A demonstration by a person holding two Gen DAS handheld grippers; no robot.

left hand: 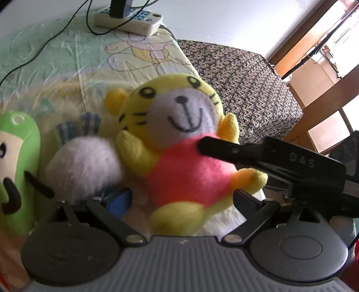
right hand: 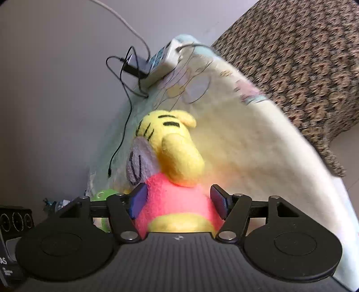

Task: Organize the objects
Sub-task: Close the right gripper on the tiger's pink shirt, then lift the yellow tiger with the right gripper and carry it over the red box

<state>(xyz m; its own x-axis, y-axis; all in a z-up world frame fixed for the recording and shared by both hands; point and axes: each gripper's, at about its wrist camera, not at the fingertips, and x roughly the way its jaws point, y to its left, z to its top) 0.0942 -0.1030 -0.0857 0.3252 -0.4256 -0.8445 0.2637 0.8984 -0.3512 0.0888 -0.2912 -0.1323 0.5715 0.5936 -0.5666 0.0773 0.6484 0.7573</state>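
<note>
A yellow tiger plush (left hand: 179, 143) in a pink shirt lies on a cartoon-print blanket (left hand: 134, 51). My left gripper (left hand: 181, 198) is open, and the tiger's lower body sits between its wide-set pads, the left pad clear of it. My right gripper (right hand: 178, 195) straddles the pink torso (right hand: 175, 202) from the side; its pads stand wide at the fabric without squeezing. One black finger (left hand: 224, 151) of it rests against the shirt in the left wrist view. A white fluffy plush (left hand: 83, 166) and a green plush (left hand: 20, 161) lie left of the tiger.
A power strip (left hand: 128, 16) with plugged cables (left hand: 51, 36) sits at the blanket's far end by the wall. A brown patterned cover (left hand: 242, 85) drapes the furniture beyond the blanket's right edge. Wooden frames (left hand: 314, 74) stand further right.
</note>
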